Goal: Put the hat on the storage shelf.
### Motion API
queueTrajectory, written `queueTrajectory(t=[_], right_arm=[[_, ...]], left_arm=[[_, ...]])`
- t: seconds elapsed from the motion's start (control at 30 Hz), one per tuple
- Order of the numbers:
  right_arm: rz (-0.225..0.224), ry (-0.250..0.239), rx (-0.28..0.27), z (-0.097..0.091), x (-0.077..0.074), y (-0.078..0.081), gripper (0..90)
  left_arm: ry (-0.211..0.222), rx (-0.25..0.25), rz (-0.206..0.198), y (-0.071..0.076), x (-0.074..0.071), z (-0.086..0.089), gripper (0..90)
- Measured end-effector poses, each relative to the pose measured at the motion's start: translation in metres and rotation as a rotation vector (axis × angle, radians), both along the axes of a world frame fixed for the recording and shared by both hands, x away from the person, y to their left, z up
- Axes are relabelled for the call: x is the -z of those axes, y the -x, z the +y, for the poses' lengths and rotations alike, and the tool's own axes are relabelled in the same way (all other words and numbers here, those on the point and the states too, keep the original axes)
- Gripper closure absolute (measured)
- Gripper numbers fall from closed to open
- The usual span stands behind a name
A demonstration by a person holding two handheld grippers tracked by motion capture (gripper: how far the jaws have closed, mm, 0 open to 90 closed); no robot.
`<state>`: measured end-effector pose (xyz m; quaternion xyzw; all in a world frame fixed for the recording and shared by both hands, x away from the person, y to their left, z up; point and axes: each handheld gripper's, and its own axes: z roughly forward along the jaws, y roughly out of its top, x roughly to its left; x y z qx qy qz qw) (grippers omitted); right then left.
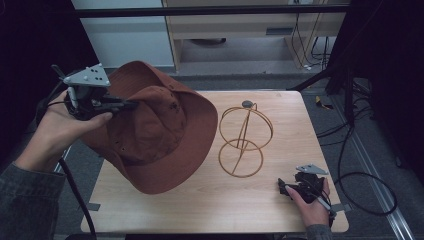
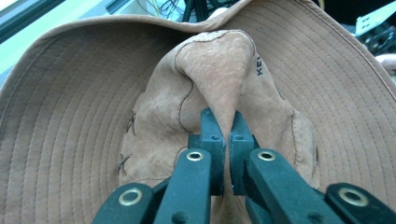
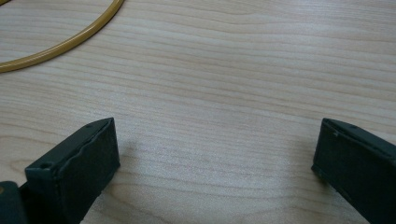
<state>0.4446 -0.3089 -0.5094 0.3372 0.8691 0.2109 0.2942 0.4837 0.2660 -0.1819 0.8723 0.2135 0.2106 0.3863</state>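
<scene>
The left tool [image 1: 131, 105] is pinching a fold of the hat's [image 1: 160, 135] crown, holding the hat tilted above the table's [image 1: 210, 200] left half. The right tool [image 1: 283, 187] is resting wide open on the table, near right of the stand [image 1: 243, 140].

L hand-held gripper [image 2: 228, 135], jaws pinched on crown fold of brown hat [image 2: 84, 140], brim behind.

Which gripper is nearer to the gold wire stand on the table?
Right. The right gripper rests open on the table just beside the base ring of the wire stand; the left gripper is farther away, pinching the brown hat held above the table.
</scene>
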Motion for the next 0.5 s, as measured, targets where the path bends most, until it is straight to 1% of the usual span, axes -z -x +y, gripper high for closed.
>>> queueTrajectory(t=[0.03,0.17,0.2,0.3,0.5], right_arm=[[0.000,0.000,0.000,0.000,0.000,0.000,0.5],[0.000,0.000,0.000,0.000,0.000,0.000,0.5],[0.000,-0.001,0.001,0.000,0.000,0.000,0.5],[-0.002,0.001,-0.001,0.000,0.000,0.000,0.5],[0.000,0.000,-0.001,0.000,0.000,0.000,0.5]], left_arm=[[-0.003,0.008,-0.003,0.000,-0.003,-0.004,88.5],[-0.016,0.023,-0.006,0.001,-0.006,-0.014,88.5],[-0.016,0.023,-0.006,0.001,-0.006,-0.014,88.4],[-0.019,0.034,-0.017,0.000,-0.008,-0.022,88.5],[-0.025,0.050,-0.016,-0.001,-0.008,-0.032,88.5]])
